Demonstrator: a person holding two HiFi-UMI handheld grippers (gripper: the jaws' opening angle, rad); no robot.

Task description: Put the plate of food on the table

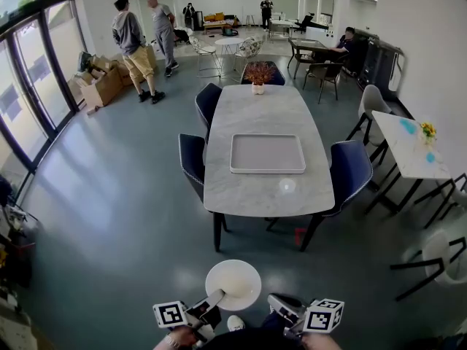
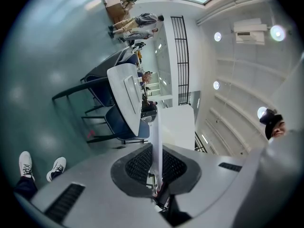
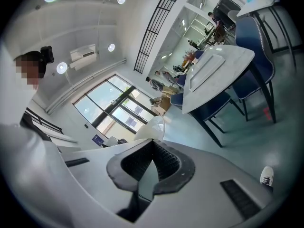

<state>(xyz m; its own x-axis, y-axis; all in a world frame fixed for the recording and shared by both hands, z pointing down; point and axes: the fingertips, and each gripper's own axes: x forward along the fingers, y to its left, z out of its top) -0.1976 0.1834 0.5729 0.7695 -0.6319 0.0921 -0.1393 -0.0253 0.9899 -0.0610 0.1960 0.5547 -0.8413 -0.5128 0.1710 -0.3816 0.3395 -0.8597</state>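
A white round plate [image 1: 233,283] hangs low in front of me, and no food shows on it. My left gripper [image 1: 217,297] is shut on its near left rim. In the left gripper view the plate [image 2: 156,127] stands edge-on between the pads. My right gripper [image 1: 273,301] sits just right of the plate, shut and holding nothing. Seen from the right gripper view, the plate [image 3: 151,127] lies beyond the right gripper [image 3: 152,144], whose jaws meet at the tip. The grey marble table [image 1: 266,184] stands ahead with a pale tray [image 1: 267,154] at its middle.
Dark blue chairs [image 1: 350,170] flank the table, and a flower pot [image 1: 258,75] stands at its far end. A second white table [image 1: 408,152] is at the right. People [image 1: 130,39] and cardboard boxes [image 1: 102,86] are far back left. Grey floor lies between me and the table.
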